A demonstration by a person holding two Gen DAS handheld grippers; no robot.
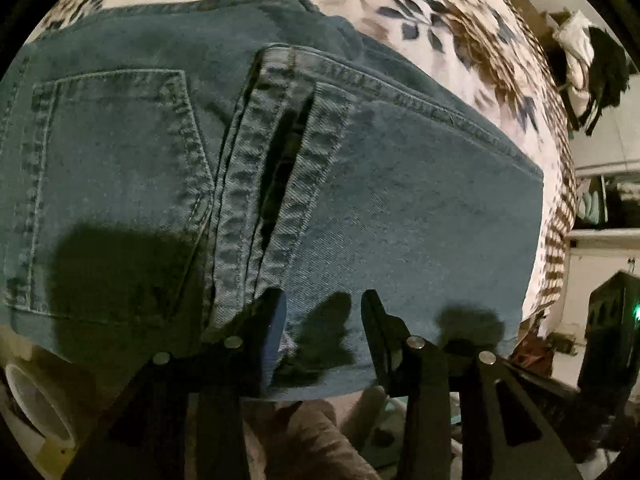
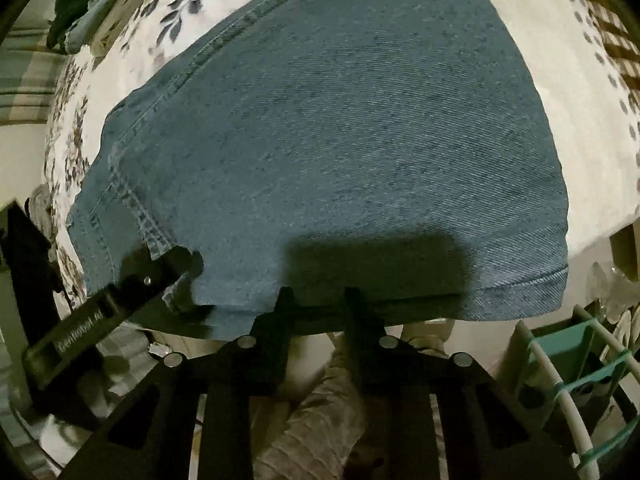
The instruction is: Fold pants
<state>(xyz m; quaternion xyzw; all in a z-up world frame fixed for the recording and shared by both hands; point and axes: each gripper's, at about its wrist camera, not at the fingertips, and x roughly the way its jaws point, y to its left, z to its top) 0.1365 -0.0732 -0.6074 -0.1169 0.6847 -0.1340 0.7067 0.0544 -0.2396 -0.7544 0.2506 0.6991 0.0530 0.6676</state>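
Here the folded blue denim pants (image 1: 400,208) lie flat on the floral bedspread (image 1: 460,32); both claws spread.

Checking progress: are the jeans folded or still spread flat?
Folded. The jeans lie doubled on the bedsheet, a leg panel covering the seat beside the back pocket.

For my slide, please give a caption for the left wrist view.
Left gripper open at the near edge of folded blue jeans on a floral bedspread.
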